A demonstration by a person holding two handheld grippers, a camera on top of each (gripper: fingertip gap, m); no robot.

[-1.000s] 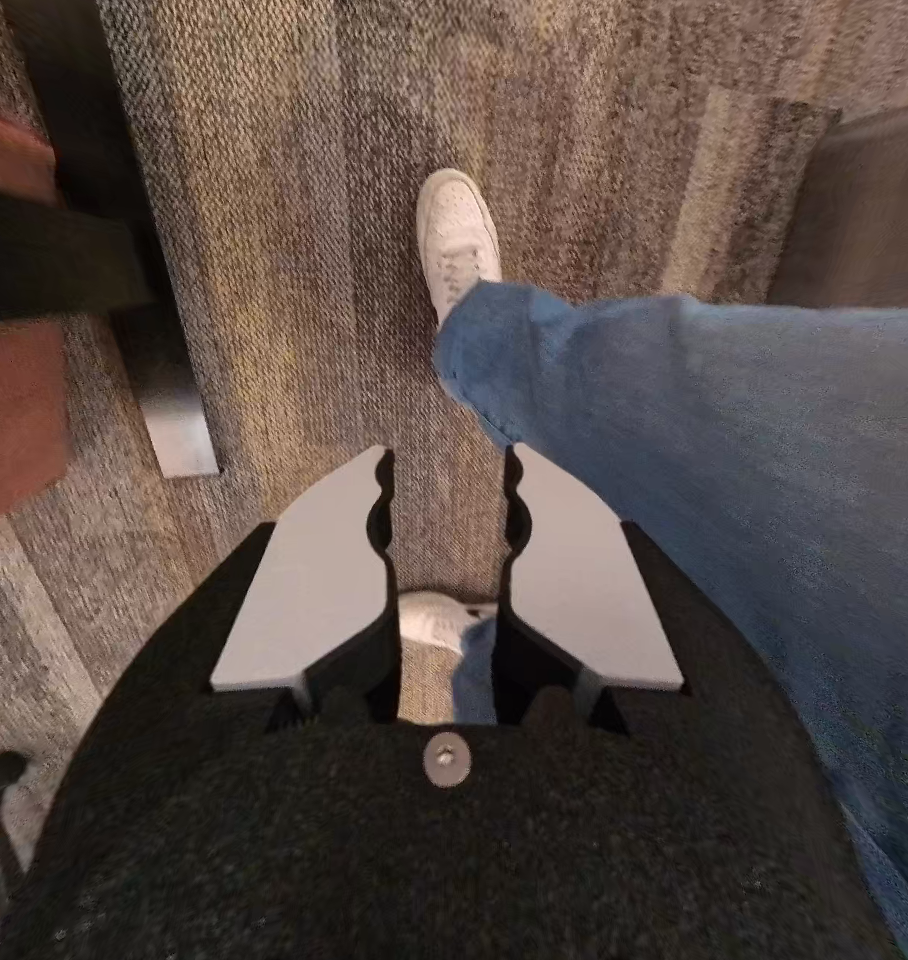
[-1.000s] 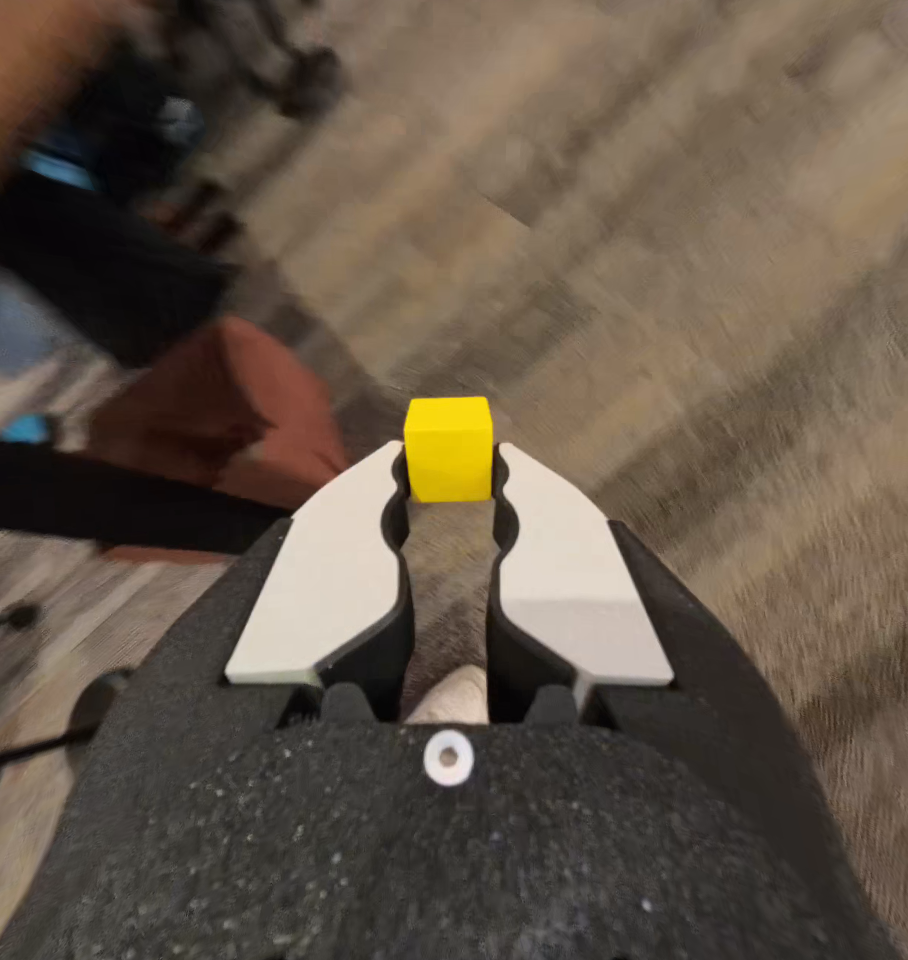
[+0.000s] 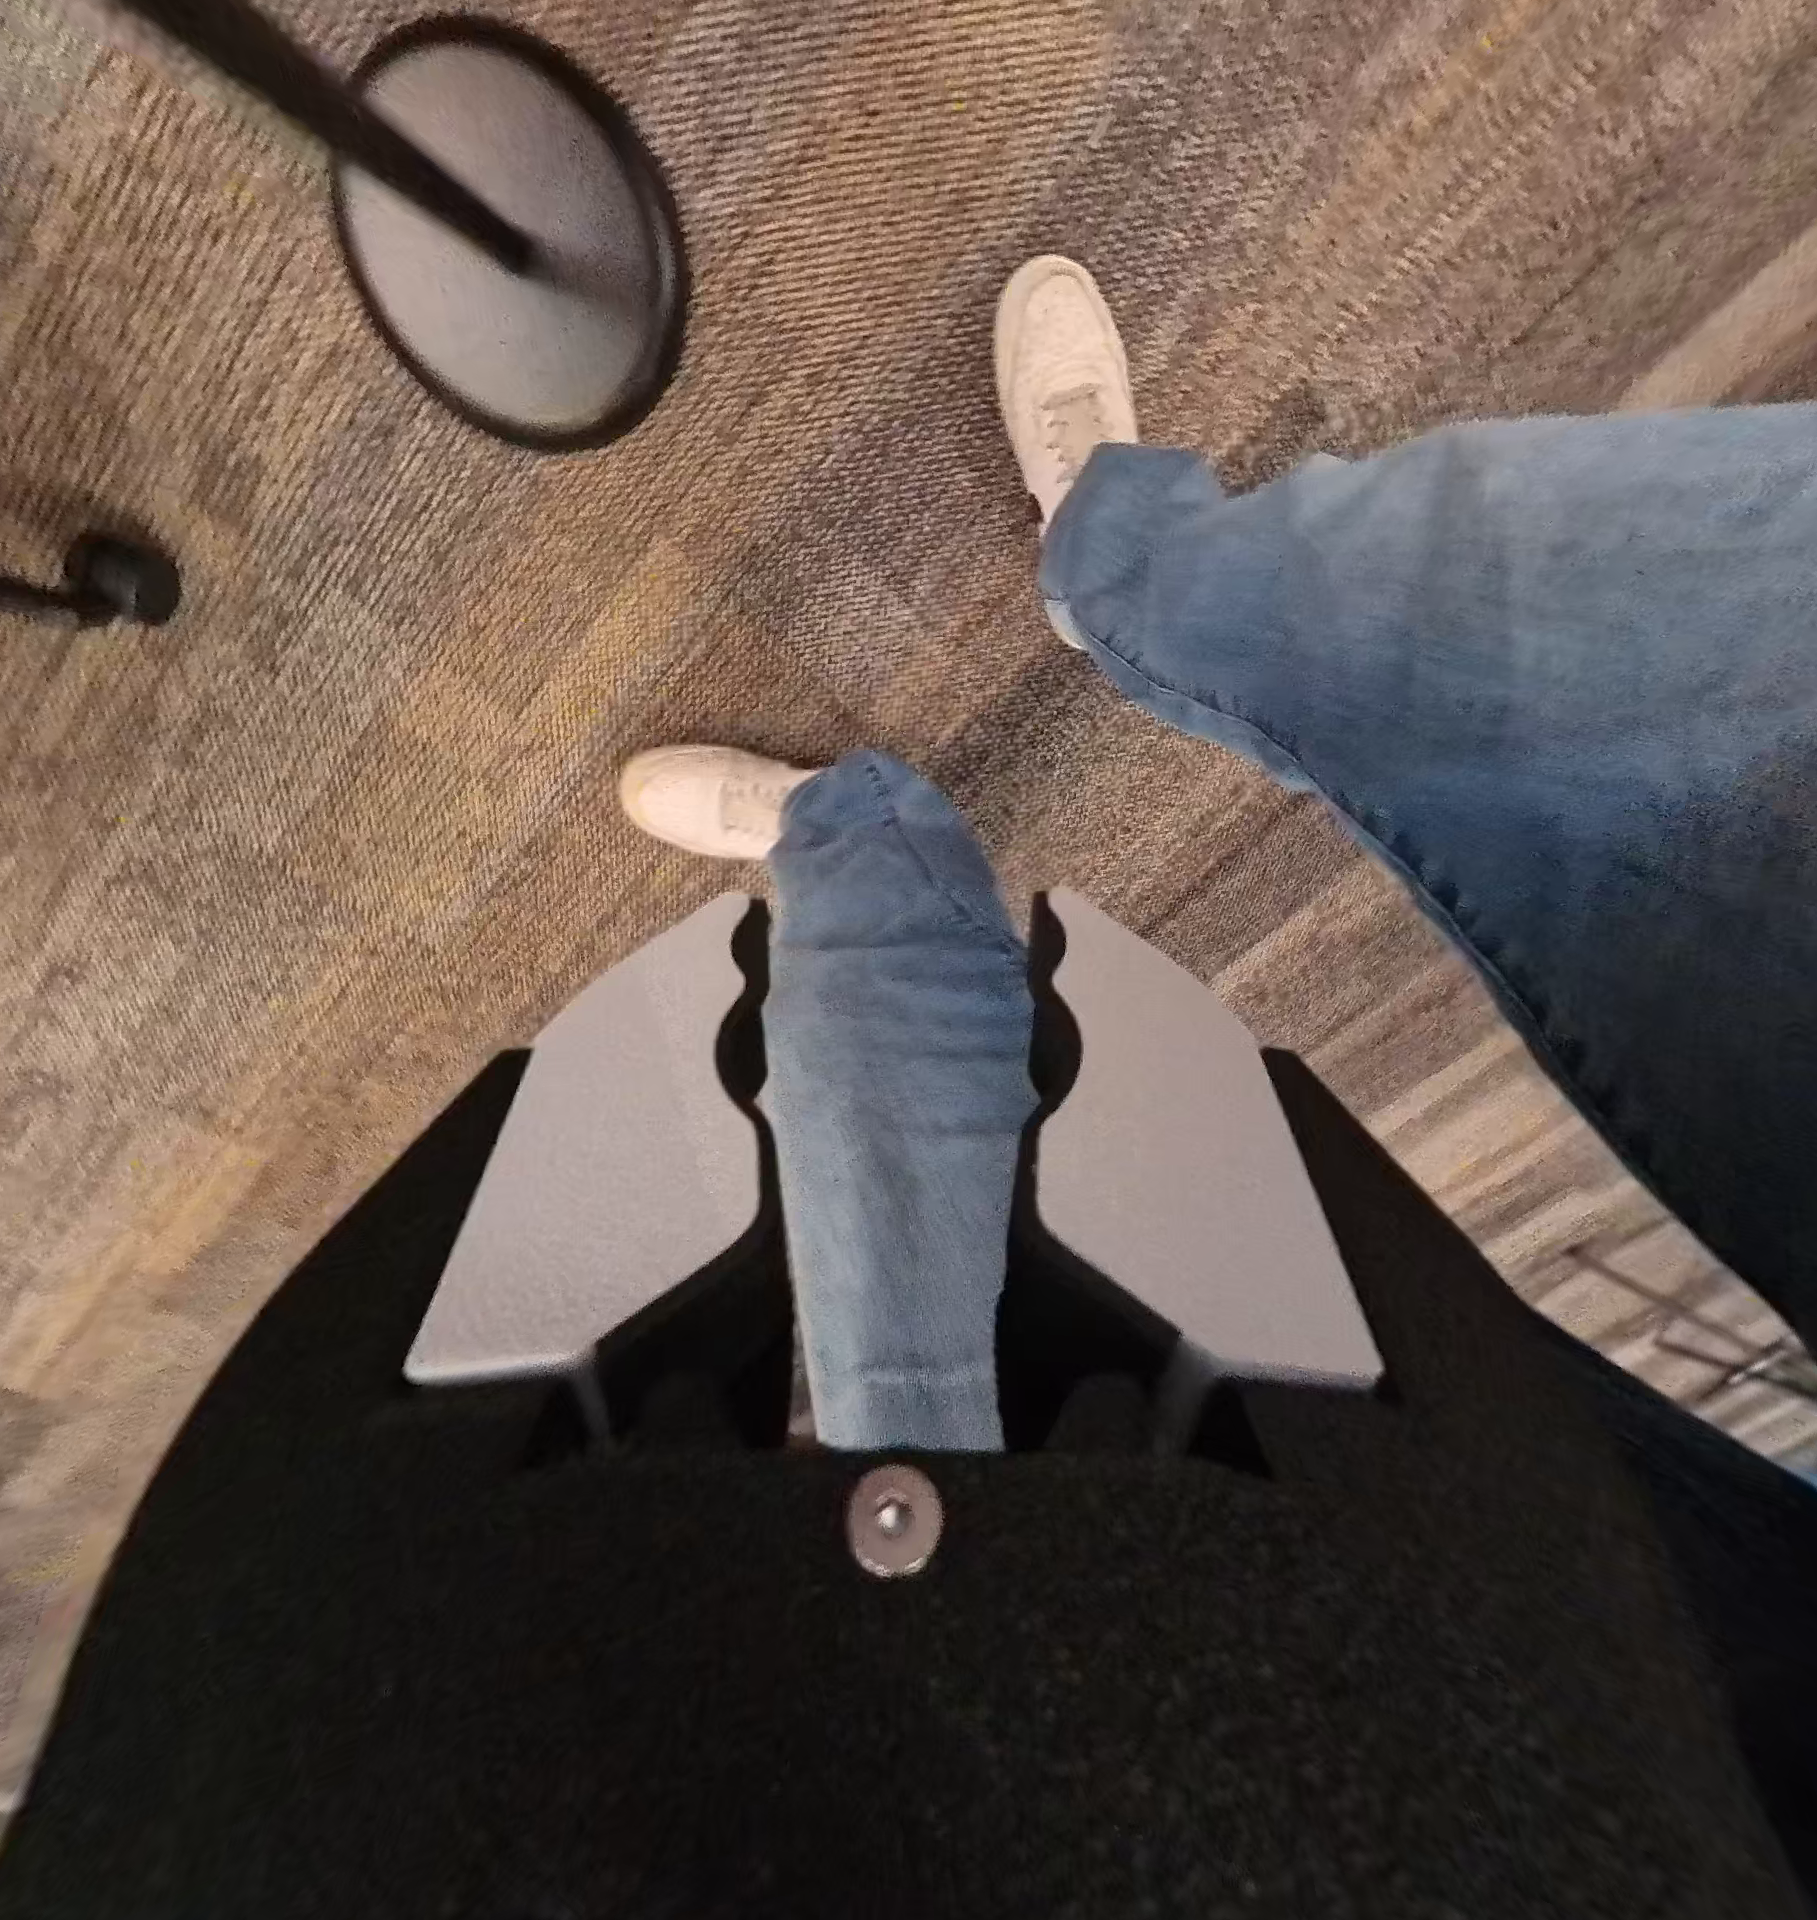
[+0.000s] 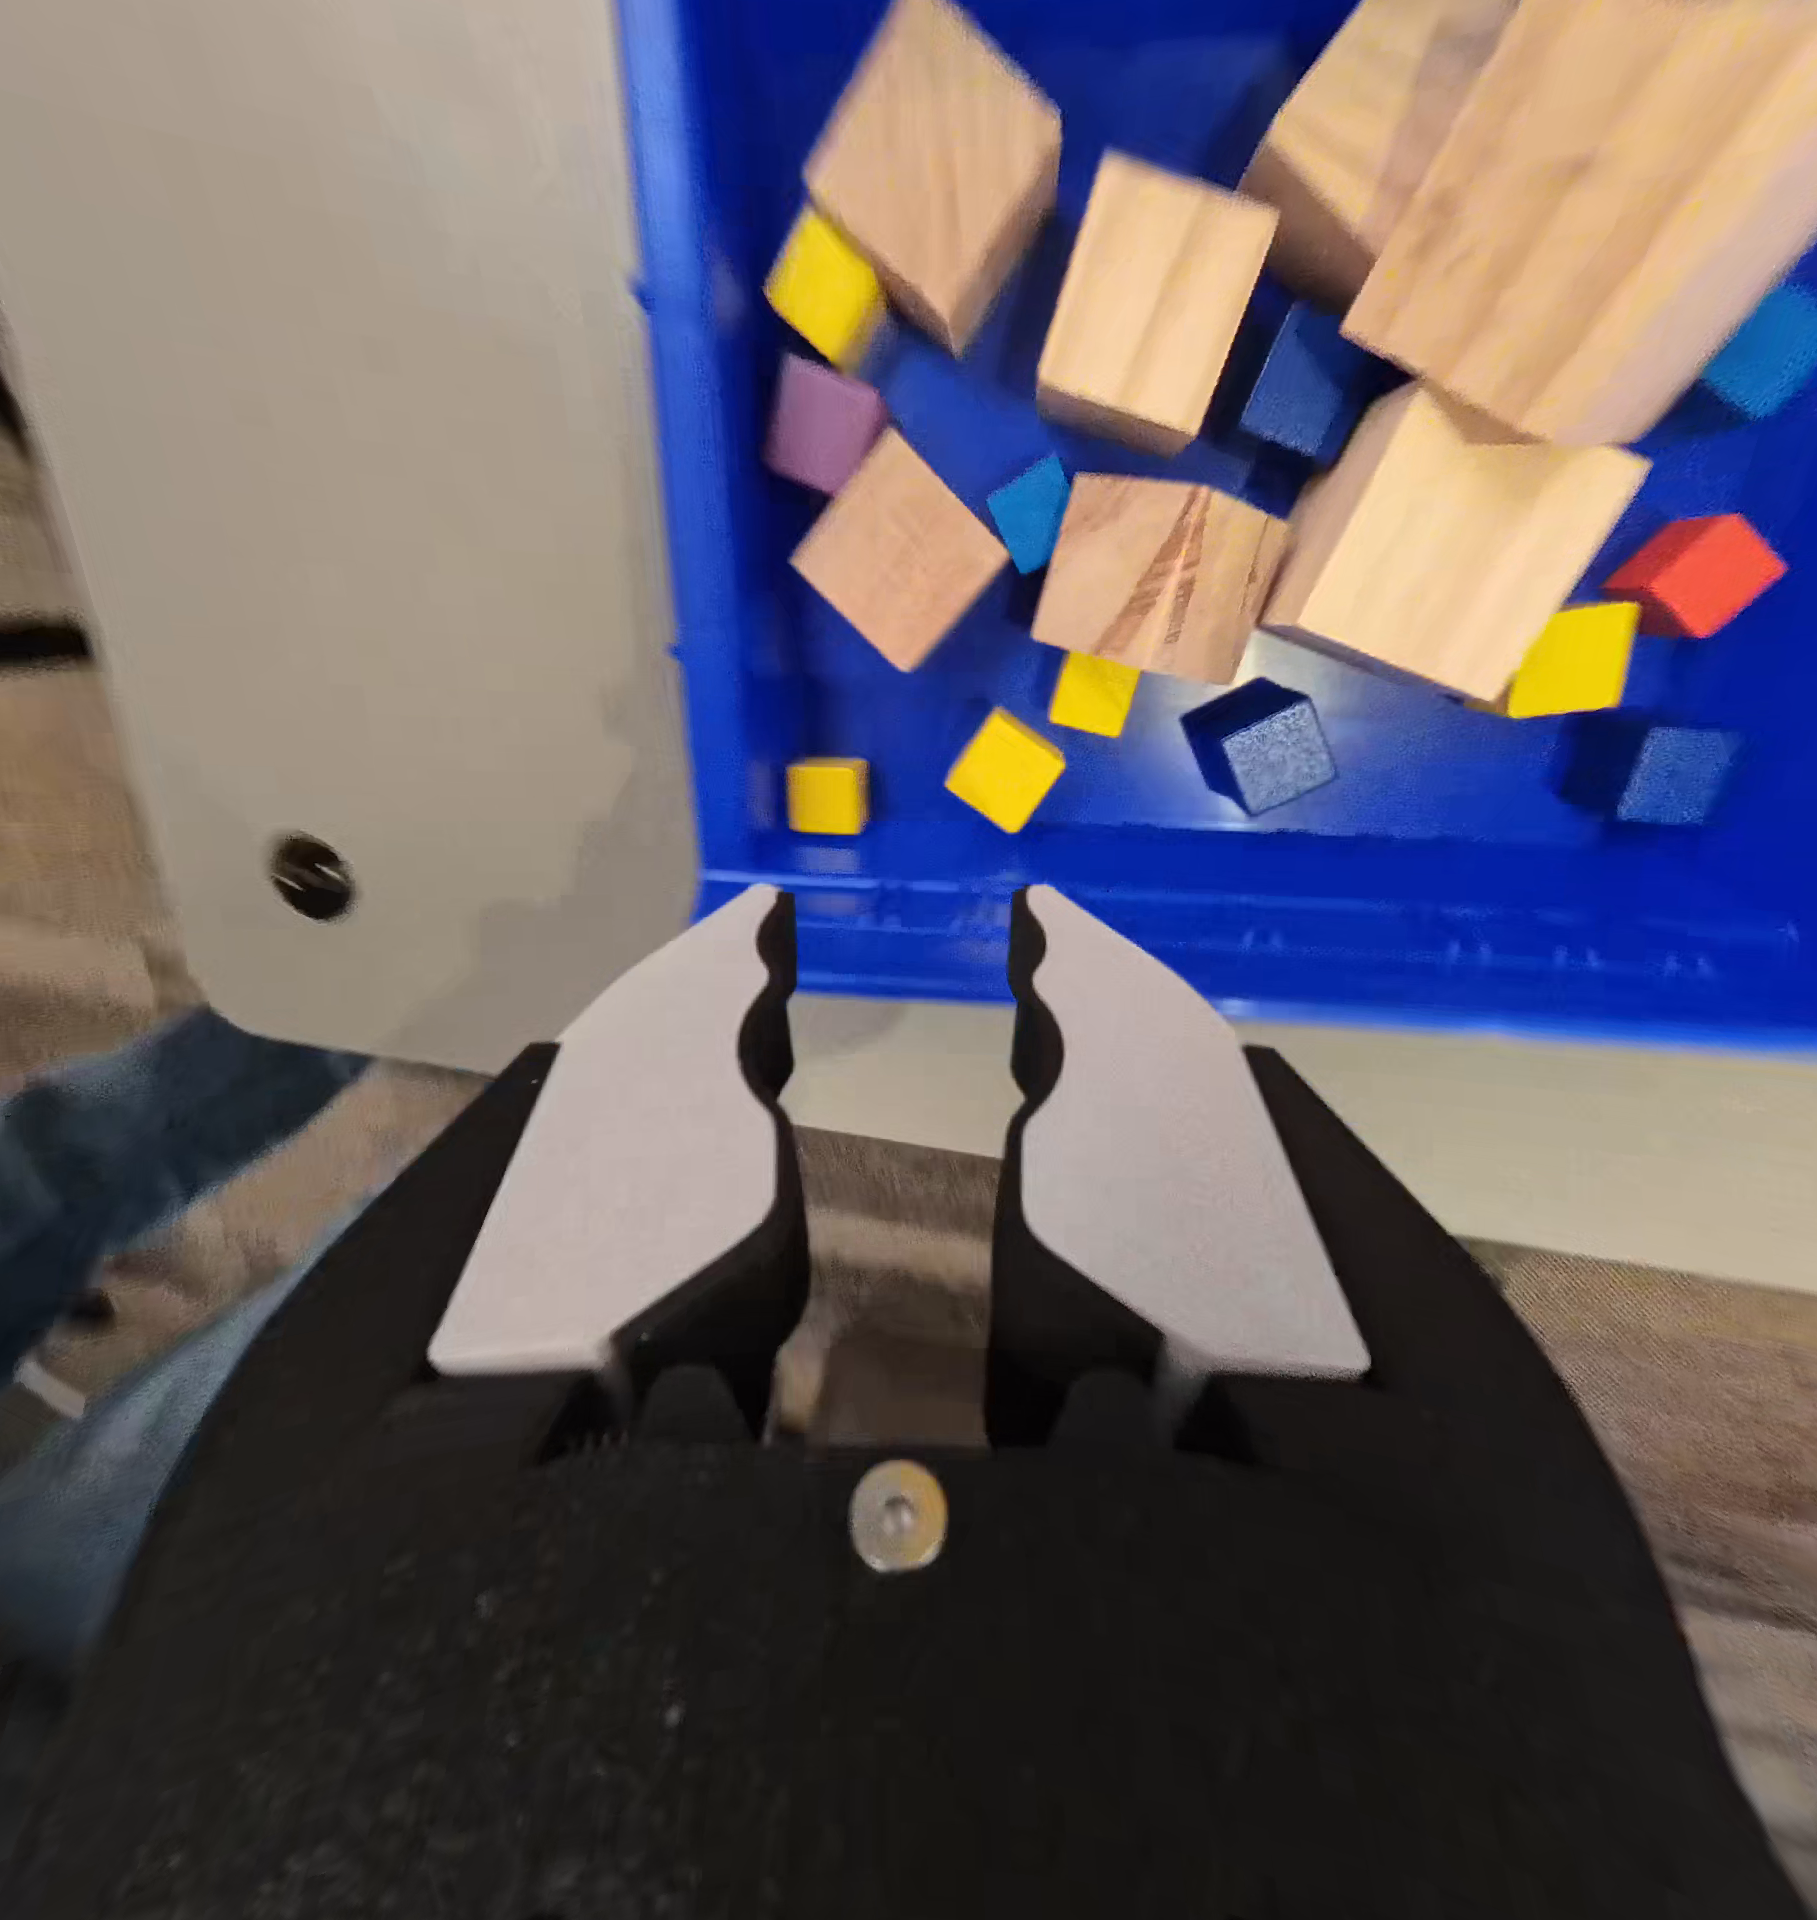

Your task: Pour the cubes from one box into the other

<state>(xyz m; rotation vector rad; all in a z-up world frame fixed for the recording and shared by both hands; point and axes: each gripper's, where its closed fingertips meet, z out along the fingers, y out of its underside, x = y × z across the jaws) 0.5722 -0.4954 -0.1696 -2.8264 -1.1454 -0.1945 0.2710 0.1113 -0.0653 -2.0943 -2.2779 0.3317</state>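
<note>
In the right wrist view a blue box [image 4: 1299,966] stands on a white table [image 4: 364,416]. It holds several big wooden cubes [image 4: 1153,301] and several small coloured cubes: yellow [image 4: 827,795], dark blue [image 4: 1268,753], red [image 4: 1699,571], purple [image 4: 821,426]. My right gripper [image 4: 899,909] is open and empty, with its fingertips just short of the box's near rim. My left gripper [image 3: 896,914] is open and empty and points down at the carpet. No other box is in view.
The left wrist view shows a person's legs in blue jeans [image 3: 1506,675] and white shoes [image 3: 1060,364] on grey-brown carpet [image 3: 364,935]. A round table base [image 3: 504,229] and a black foot of furniture [image 3: 119,577] stand at the upper left. The table's edge [image 4: 1506,1174] runs below the box.
My right gripper held a yellow cube over the floor; now it is open and empty at the blue box. My left gripper's jaws stand wider, and its view has shifted over the floor.
</note>
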